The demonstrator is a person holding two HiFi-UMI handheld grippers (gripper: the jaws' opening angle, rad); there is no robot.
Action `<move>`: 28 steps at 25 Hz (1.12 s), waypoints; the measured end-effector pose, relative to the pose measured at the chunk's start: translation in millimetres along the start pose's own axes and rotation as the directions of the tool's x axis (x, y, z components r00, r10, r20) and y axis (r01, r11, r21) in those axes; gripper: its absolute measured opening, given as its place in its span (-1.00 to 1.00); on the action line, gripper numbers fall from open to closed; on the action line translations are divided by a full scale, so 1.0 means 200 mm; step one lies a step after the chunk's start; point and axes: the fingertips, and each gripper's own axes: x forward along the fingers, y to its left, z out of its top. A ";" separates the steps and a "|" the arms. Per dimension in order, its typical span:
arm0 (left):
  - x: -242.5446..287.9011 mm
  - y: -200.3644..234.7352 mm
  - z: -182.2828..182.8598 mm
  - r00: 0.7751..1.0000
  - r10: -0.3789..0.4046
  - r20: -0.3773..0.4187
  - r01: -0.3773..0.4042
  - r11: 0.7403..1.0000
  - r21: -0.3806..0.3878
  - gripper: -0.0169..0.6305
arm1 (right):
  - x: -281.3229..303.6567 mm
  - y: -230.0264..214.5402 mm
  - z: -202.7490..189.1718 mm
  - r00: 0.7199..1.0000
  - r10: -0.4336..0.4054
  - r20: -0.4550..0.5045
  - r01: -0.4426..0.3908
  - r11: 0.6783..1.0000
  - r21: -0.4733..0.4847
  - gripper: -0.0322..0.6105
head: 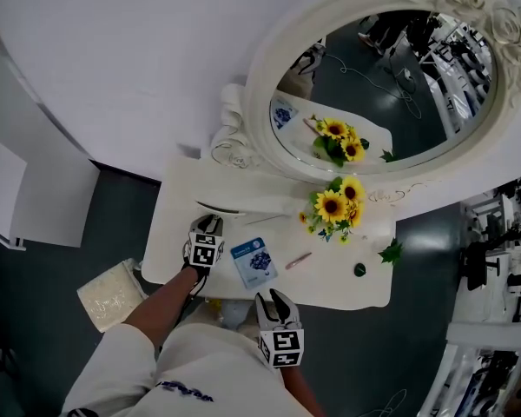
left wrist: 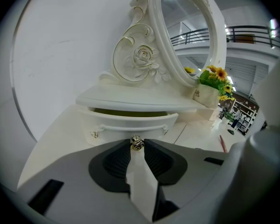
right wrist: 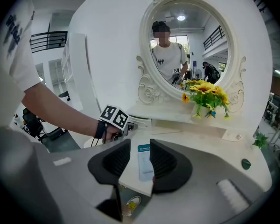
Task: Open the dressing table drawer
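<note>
**Left gripper clamps drawer knob at white dressing table**

Dark floor (head: 113,215) surrounds a white dressing table (head: 365,292) set against a pale wall (head: 113,42) in the head view. Its oval mirror (head: 259,85) rises at the back, with sunflowers (head: 334,205) at the base. The drawer (head: 243,205) sits under a shelf (head: 234,185) at the table's back left. Its long axis runs left to right across the frame and its front faces the person. The left gripper (head: 208,224) reaches to that front over bare tabletop. A blue packet (head: 253,261) lies just to its right, and a pink pen (head: 298,260) lies beyond that. The right gripper (head: 270,297) hangs at the table's near edge, apart from the packet. A cream box (head: 111,295) stands on the floor off the table's left edge.

From the left gripper view, the drawer's bowed front spans the frame side to side. It stands a little out from under the shelf, with a dark gap showing above it. The gripper's jaws are clamped on the small brass knob (left wrist: 136,143) at the middle of the front. Bare tabletop lies open to either side.

From the right gripper view, that gripper's jaws stand apart with nothing gripped. The table's near edge and the packet show through the gap. Open tabletop stretches right toward the sunflowers. The left gripper and the hand (right wrist: 107,133) on it occupy the back left corner by the drawer.
</note>
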 end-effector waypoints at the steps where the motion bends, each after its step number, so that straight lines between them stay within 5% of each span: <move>1: 0.00 0.00 -0.01 1.000 0.000 -0.005 0.000 1.000 -0.004 -0.65 | 0.00 0.00 0.00 1.000 0.000 0.002 0.000 1.000 -0.001 -0.47; 28: -0.04 -0.01 -0.04 1.000 -0.002 0.000 0.002 1.000 0.011 -0.65 | -0.03 -0.02 -0.06 1.000 -0.023 -0.014 0.023 1.000 -0.002 -0.86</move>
